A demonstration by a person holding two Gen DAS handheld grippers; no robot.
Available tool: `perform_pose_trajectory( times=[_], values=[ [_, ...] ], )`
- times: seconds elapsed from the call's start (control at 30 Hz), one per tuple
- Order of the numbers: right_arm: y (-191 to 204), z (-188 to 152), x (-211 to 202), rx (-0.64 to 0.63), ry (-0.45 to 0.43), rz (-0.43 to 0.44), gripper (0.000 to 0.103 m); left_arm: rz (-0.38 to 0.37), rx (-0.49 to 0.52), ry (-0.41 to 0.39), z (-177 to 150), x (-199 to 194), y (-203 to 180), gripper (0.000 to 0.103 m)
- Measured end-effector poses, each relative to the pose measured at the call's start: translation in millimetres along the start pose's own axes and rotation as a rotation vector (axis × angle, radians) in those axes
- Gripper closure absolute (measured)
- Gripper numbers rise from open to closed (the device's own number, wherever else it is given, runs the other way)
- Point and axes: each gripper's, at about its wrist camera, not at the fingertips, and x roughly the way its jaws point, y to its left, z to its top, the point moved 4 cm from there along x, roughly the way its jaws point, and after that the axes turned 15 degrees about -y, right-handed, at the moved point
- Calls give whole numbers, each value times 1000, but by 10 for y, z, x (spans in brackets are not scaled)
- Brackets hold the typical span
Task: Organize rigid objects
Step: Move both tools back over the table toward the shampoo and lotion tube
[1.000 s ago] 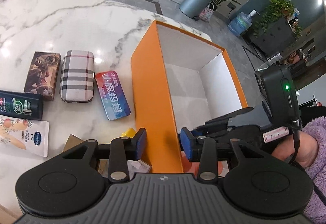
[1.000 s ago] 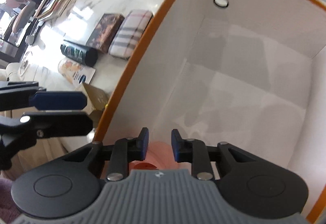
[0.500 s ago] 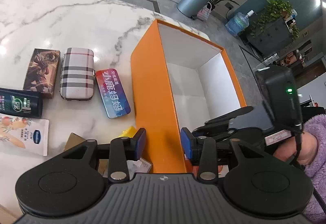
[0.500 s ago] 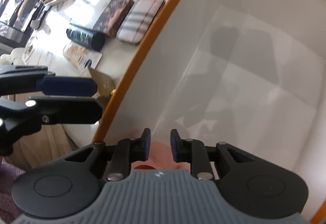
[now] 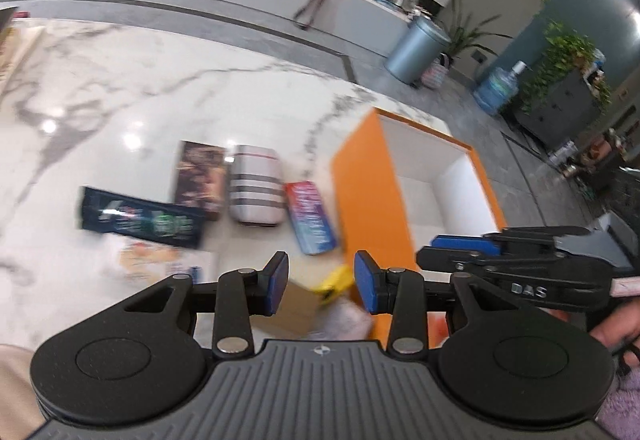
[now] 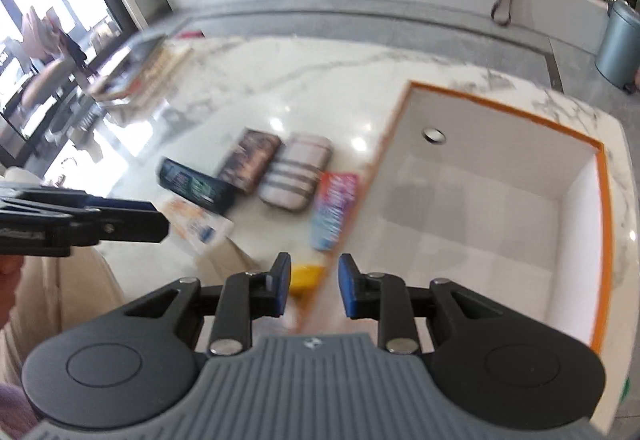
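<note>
Orange box open-topped on the marble desk, both grippers held above its near edge.

The orange box stands at the desk's right end; just left of it lie a colourful tin, a plaid case, a brown box and a dark tube. The right gripper tilts down over the box's near rim, its fingers having just been opening, narrowly parted, nothing between them. The left gripper angles down beside it, fingers moderately apart and empty.
</note>
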Motion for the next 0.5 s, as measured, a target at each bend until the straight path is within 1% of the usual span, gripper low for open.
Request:
perform_pose_trajectory(
  times=[0.1,0.17,0.27,0.4,0.5],
  values=[
    [275,-15,81,-2,-19,30,74,59,17,13,-9,-55,241,59],
    [423,-39,207,-8,-14,31,71,91,37,22,-22,-77,392,59],
    [595,-75,393,4,-5,38,71,122,53,25,-31,-78,626,59],
    [834,-87,729,18,31,57,69,181,-14,32,-10,-8,993,59],
    [994,-77,1011,3,60,54,66,220,-54,50,-8,97,1195,59]
  ],
)
